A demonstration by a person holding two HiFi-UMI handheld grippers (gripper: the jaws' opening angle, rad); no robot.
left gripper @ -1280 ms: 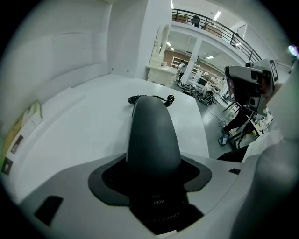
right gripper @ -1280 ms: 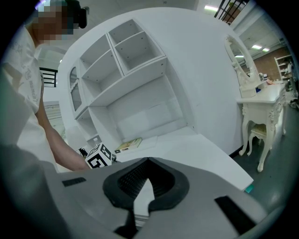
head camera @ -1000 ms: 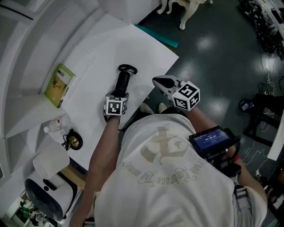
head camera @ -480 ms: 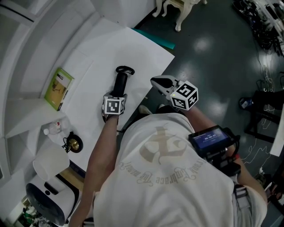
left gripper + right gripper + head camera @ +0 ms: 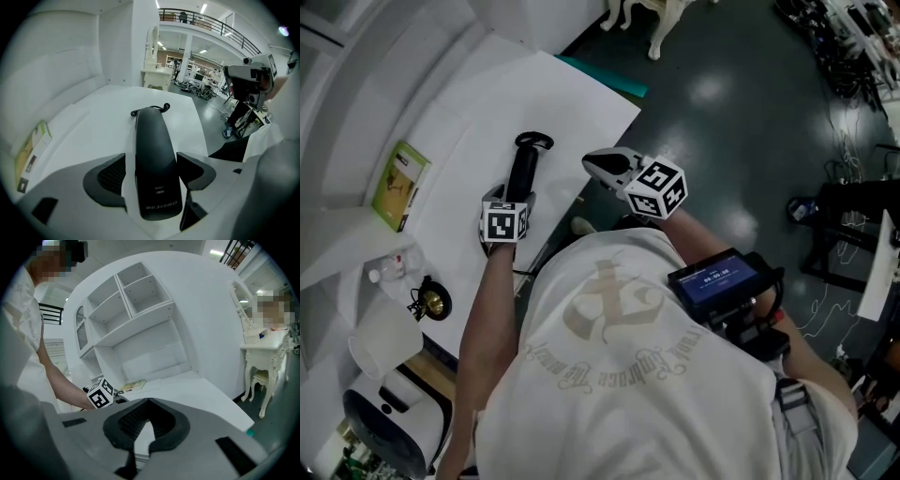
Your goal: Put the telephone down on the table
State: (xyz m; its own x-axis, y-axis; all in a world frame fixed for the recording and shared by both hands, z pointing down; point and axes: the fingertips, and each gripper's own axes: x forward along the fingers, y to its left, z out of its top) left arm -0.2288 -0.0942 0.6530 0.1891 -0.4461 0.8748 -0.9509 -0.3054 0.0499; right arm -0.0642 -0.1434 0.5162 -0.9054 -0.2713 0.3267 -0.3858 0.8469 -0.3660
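now that the telephone (image 5: 154, 154) is lying flat on the tabletop (image 5: 89, 136), the left tongs (image 5: 152, 168) are opening wider around it than a moment ago, pads clearing its sides; the release is looking nearly done. the right tongs (image 5: 146, 427) are hanging closed, empty.

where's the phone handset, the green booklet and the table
telephone handset (image 5: 157, 159), left gripper view, middle of its black back
green booklet (image 5: 397, 185), head view, middle of its cover
white table (image 5: 572, 103), head view, bare top near its far corner
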